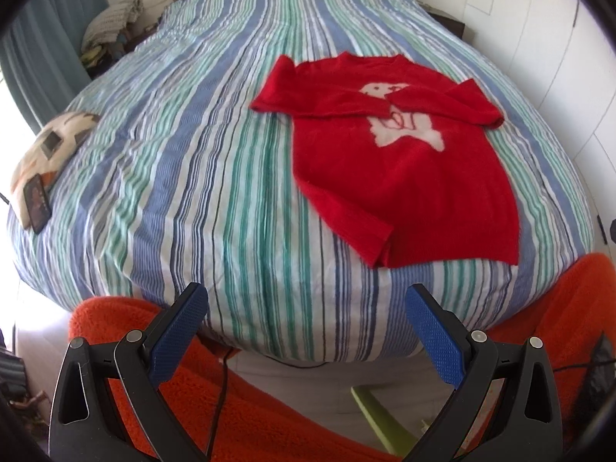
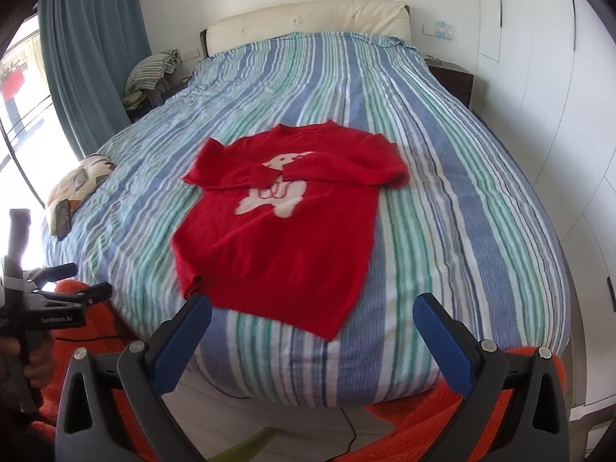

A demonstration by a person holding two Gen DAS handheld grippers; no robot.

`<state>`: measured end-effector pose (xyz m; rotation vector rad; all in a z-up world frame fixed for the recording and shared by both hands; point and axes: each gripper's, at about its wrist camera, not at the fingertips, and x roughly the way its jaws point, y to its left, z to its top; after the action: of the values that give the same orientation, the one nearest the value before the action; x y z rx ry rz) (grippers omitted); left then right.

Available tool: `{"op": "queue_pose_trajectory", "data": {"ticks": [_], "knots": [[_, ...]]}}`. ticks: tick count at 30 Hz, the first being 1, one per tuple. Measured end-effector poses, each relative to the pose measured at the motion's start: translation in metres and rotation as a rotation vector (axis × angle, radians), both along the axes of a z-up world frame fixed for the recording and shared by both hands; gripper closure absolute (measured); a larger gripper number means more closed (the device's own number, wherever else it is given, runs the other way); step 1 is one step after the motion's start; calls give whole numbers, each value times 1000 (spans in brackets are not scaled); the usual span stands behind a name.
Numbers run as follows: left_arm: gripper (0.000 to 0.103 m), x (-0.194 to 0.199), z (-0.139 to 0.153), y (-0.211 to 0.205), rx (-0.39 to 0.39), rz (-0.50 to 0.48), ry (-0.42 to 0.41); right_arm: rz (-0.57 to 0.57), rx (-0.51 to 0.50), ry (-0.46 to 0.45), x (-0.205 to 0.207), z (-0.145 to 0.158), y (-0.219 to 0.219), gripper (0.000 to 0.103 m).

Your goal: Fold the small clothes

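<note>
Flat on bed (image 2: 442, 177): red sweater (image 2: 285, 231), sleeves crossed inward for folding; left gripper (image 1: 306, 308) and right gripper (image 2: 312, 319) spread apart, empty, short of hem.

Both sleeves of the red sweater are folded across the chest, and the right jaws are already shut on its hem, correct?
Not quite. The sleeves are folded across the red sweater, but the right gripper is open and short of the hem, holding nothing. The right wrist view shows it.
</note>
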<state>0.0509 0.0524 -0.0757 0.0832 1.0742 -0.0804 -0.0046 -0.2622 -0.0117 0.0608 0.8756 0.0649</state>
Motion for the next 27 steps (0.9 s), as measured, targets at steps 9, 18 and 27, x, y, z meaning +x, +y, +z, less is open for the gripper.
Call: {"op": "queue_pose_trajectory", "data": {"ticks": [9,18,27], "knots": [[1,93,-85,-38,-115,5,143,-17,258,264,73,-133,-51,0],[8,59,-85,37,38,171,119,-56,349,322,60,-145,-67,14],[64,71,-117,-4,-144,91,238,-45,433,331,83,-173,-50,26]]}}
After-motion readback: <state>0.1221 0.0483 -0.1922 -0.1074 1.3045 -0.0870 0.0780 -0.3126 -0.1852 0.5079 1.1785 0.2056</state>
